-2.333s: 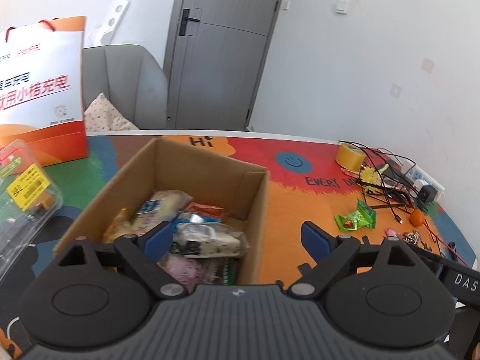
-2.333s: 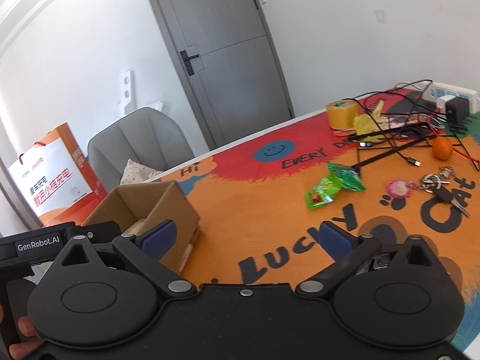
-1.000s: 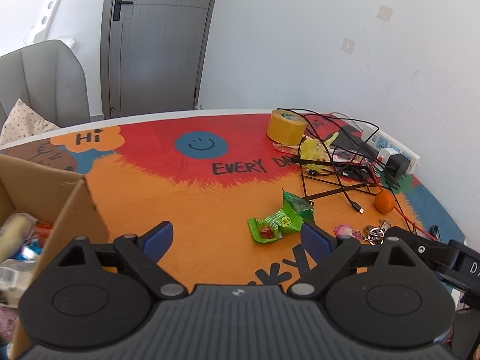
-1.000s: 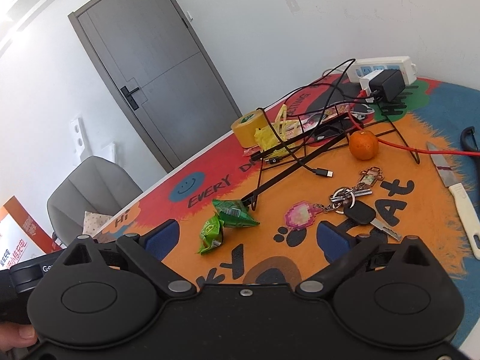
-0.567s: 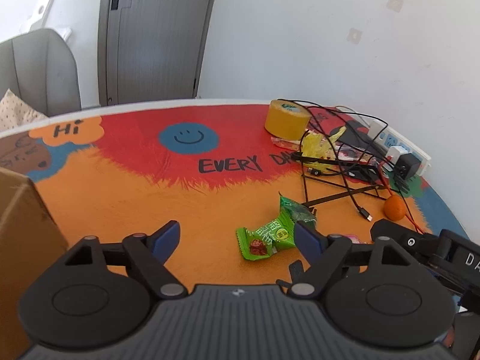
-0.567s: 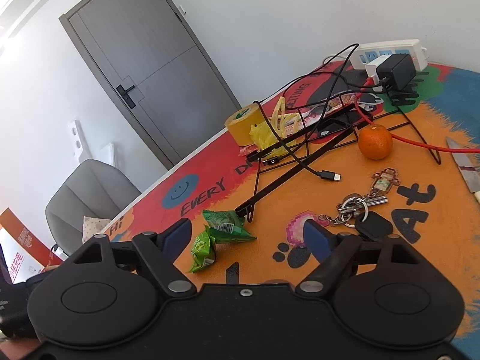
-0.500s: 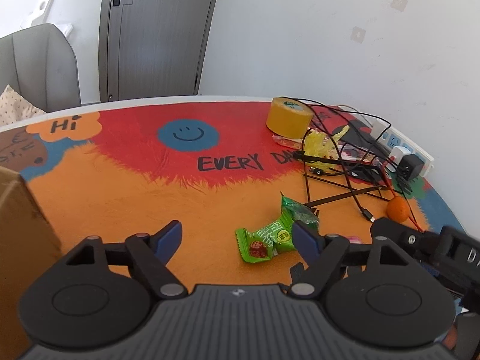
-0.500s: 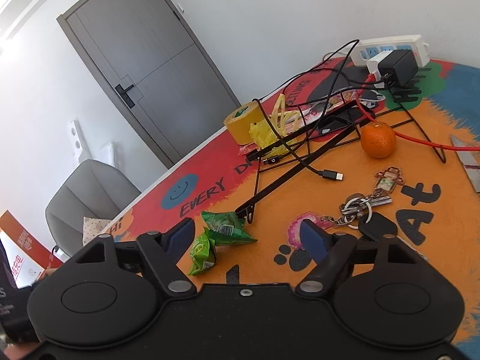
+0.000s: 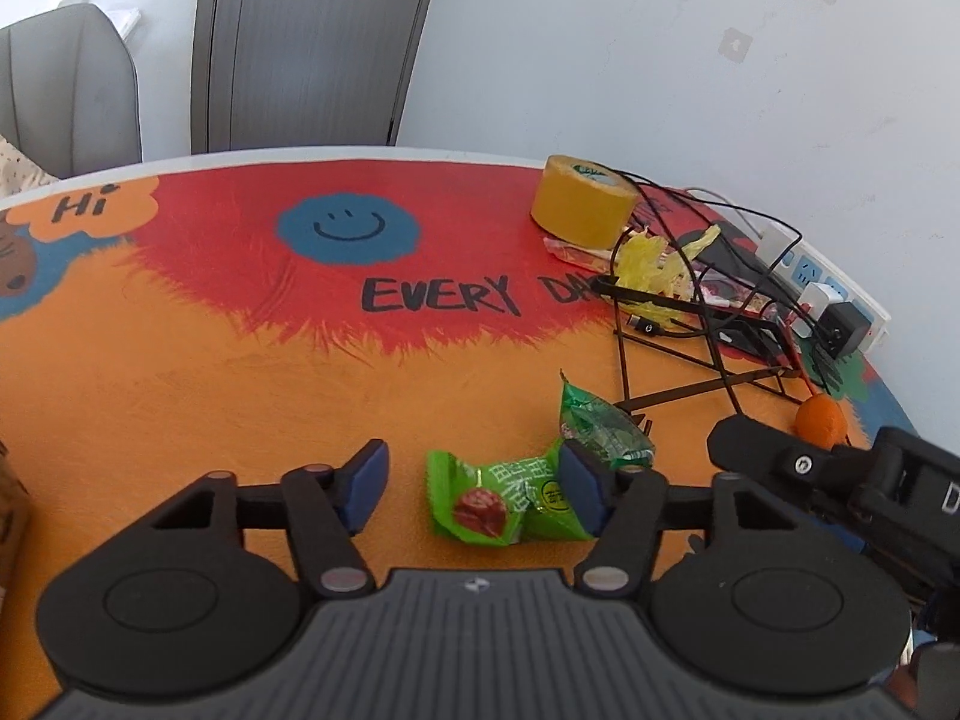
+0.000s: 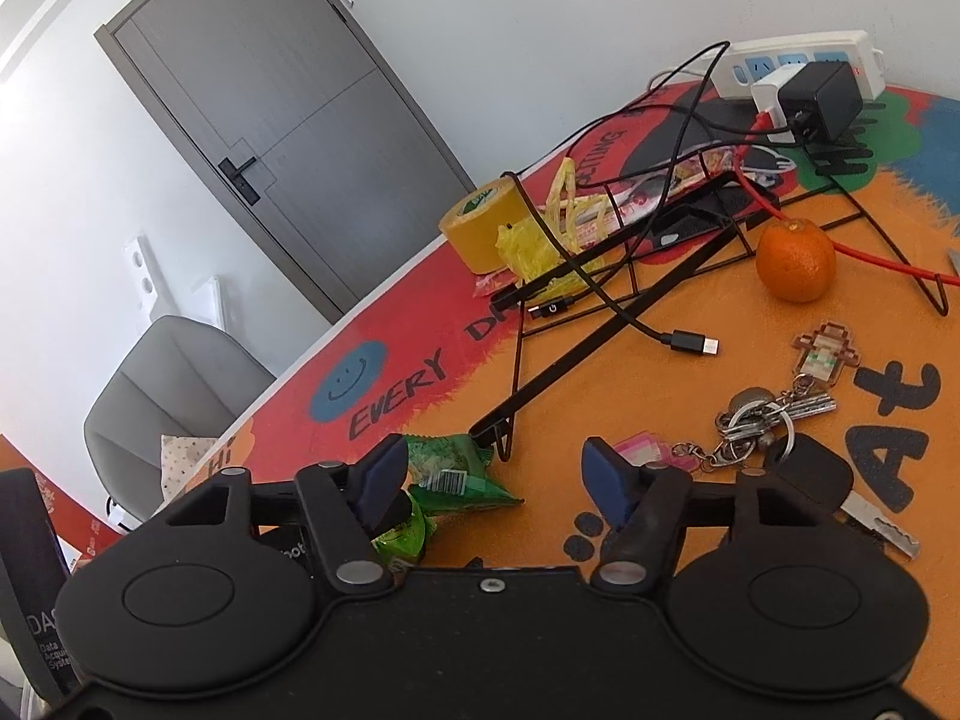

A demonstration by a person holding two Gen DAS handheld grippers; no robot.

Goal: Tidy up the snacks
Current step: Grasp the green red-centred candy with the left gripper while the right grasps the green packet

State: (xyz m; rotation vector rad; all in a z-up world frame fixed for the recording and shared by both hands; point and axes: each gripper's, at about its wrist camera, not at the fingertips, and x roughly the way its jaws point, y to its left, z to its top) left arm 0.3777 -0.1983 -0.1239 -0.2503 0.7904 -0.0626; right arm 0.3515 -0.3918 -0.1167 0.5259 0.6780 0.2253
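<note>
We bring the left hand-held gripper (image 9: 474, 483) down over the light green snack packet (image 9: 510, 501), which lies between its closing jaws, nearer the right pad, long axis running across the gap; nothing is pinched yet. Just behind it, toward the table's far edge, the darker green packet (image 10: 456, 471) sits by the right hand-held gripper (image 10: 492, 474), jaws closing, pads unpressed.

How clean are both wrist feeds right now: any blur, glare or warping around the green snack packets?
Left wrist: sharp, evenly lit green snack packets; fisheye bows the table edge. Right wrist: packets sharp, partly hidden behind a finger; door leans; top-left corner washed out.
</note>
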